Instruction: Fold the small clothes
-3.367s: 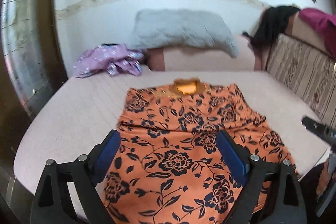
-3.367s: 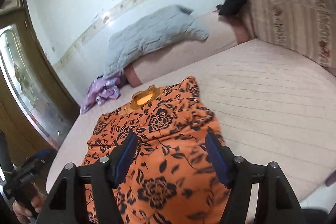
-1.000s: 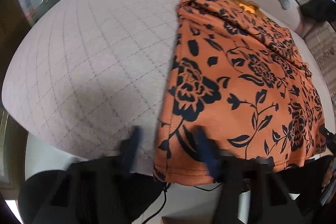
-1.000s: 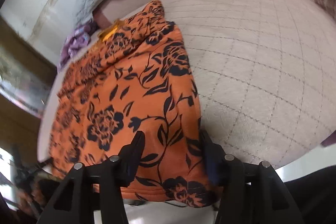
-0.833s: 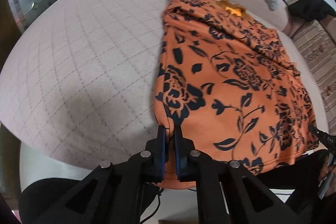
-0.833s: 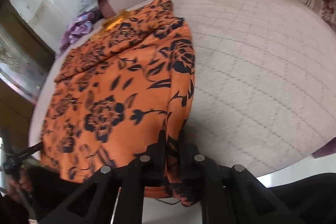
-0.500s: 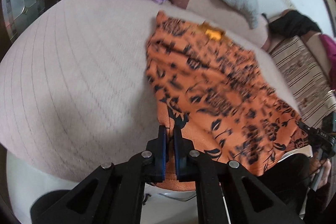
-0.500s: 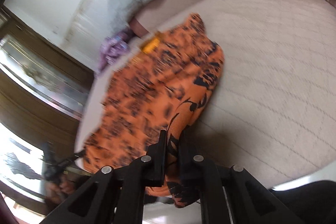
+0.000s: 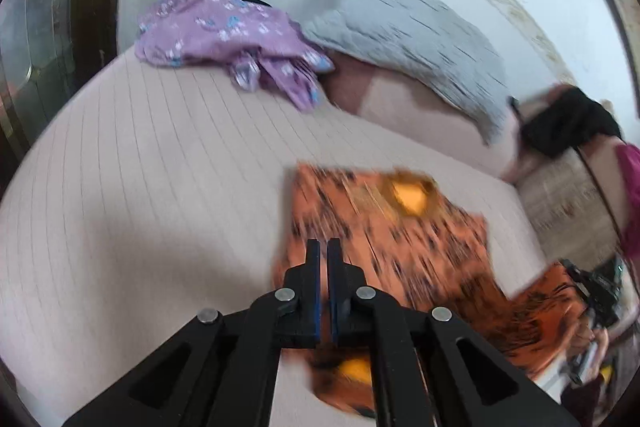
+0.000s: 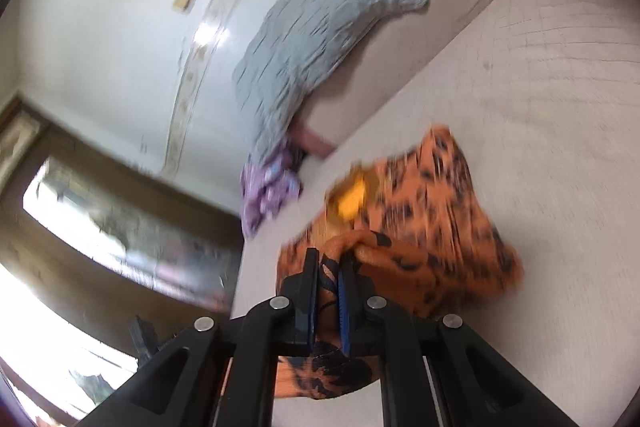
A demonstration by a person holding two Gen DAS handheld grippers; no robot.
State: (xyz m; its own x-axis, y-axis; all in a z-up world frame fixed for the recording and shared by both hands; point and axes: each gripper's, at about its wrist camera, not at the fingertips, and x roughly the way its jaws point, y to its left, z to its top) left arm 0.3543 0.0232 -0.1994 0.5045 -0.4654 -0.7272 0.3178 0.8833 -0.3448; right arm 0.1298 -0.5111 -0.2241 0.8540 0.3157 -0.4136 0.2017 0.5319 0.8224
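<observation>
An orange garment with a black flower print (image 9: 384,227) lies on the pale pink bed (image 9: 140,167), its yellow neck label toward the pillow. My left gripper (image 9: 323,247) is shut on the garment's bottom-left hem and holds it lifted above the cloth. My right gripper (image 10: 329,259) is shut on the bottom-right hem of the same garment (image 10: 432,211), which bunches up around the jaws. The right gripper also shows at the right edge of the left wrist view (image 9: 592,291), with cloth hanging from it. Both views are blurred by motion.
A crumpled purple garment (image 9: 224,31) lies at the bed's far left. A grey quilted pillow (image 9: 404,31) leans on the headboard. A black garment (image 9: 568,119) and a striped cushion (image 9: 568,203) are at the right. A dark wooden door frame (image 10: 120,227) stands left of the bed.
Both grippers closed on the garment's bottom hem corners, then lifted and carried them forward toward the neck. The lower half now rises off the bed and folds over.
</observation>
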